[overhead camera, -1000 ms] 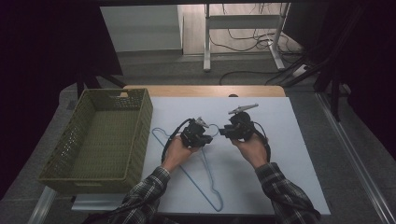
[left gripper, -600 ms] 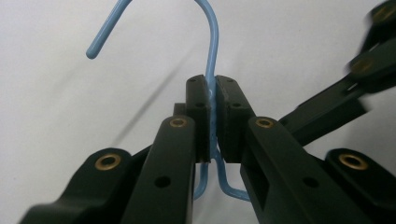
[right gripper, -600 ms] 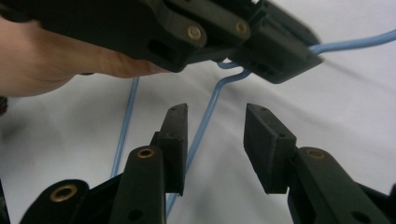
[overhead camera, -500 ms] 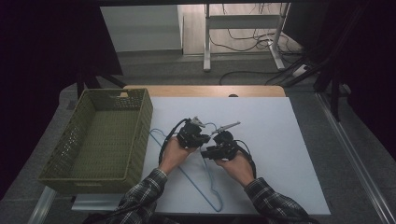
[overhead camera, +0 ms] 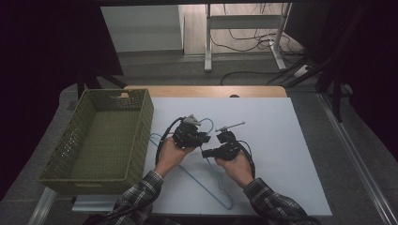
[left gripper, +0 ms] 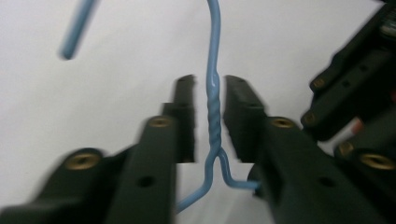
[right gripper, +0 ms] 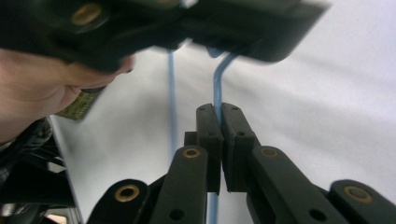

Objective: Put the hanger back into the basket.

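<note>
A white sheet covers the bench (overhead camera: 291, 140), with dark floor and cable clutter beyond it. I take the green basket (overhead camera: 101, 140) at the sheet's left edge as my landmark. Just right of the basket lies the blue wire hanger (overhead camera: 206, 185), flat on the sheet, its hook end away from me and its long wire running back toward my near edge, slanting away from the basket.

My left tongs (overhead camera: 190, 133) sit over the hanger's neck. In the left gripper view the jaws stand a little apart, one on each side of the twisted neck (left gripper: 214, 116), not touching it that I can tell. The hook curves up and away beyond them.

My right tongs (overhead camera: 220, 150), farther from the basket, are pressed together on a straight run of the wire (right gripper: 218, 88), gripping it just below the neck.

I judge the neck lies dead between the left jaws, lengthwise along them, so closing is all that is needed.
</note>
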Tool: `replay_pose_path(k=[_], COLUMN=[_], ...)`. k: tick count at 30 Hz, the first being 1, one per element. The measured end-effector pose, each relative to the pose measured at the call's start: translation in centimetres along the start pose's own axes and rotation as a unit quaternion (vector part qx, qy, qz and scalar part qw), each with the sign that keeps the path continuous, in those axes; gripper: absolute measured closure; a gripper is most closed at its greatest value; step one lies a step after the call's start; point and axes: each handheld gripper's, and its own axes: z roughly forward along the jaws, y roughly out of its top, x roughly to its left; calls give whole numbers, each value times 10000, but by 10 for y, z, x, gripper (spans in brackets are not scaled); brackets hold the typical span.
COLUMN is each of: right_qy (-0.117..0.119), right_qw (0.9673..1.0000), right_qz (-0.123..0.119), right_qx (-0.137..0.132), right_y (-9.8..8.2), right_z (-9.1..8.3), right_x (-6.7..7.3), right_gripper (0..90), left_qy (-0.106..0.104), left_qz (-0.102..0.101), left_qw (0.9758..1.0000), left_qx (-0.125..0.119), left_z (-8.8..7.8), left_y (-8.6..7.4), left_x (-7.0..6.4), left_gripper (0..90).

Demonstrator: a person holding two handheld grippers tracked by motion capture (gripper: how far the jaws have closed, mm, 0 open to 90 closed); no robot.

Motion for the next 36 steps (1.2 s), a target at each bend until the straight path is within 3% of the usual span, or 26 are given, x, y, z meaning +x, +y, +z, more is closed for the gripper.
replay_pose_path(k=[1,2,4,7,8,14,19,20,23,26,31,35,36], right_qy=[-122,-122,-134,-198,-211,-274,-254,-283,-337,-326,-270,-202,-202], right_qw=[9998,9998,9995,9987,9982,9935,9888,9851,9808,9795,9775,9755,9755], right_qz=[-146,-146,-292,-472,-553,-1108,-1469,-1690,-1902,-1969,-2067,-2166,-2166], right_qx=[-2,-2,-17,-7,0,36,96,153,255,291,311,324,324], right_y=[1,1,2,4,4,7,4,1,-4,-8,-15,-16,-16], right_z=[-4,-4,-15,-22,-26,-54,-68,-73,-78,-82,-83,-84,-84], right_x=[2,2,3,5,6,14,19,21,23,24,27,31,31], right_gripper=[869,869,870,870,870,869,869,869,869,869,869,869,869], left_qy=[16,28,-18,-87,-115,-214,-226,-235,-277,-360,-413,-529,-529], left_qz=[26,61,87,124,160,296,420,472,626,826,936,1180,1180], left_qw=[10000,10000,9999,9999,9998,9992,9982,9979,9966,9947,9931,9886,9886], left_qx=[5,2,-87,-82,-37,169,351,382,461,494,570,765,765], left_z=[-5,-10,-28,-39,-44,-70,-78,-79,-81,-82,-78,-70,-70], left_y=[1,2,4,4,4,-9,-20,-22,-24,-21,-15,-9,-9], left_x=[-1,-3,-7,-10,-11,-17,-20,-21,-26,-32,-33,-36,-36], left_gripper=[640,640,508,394,394,202,206,220,239,268,336,435,443])
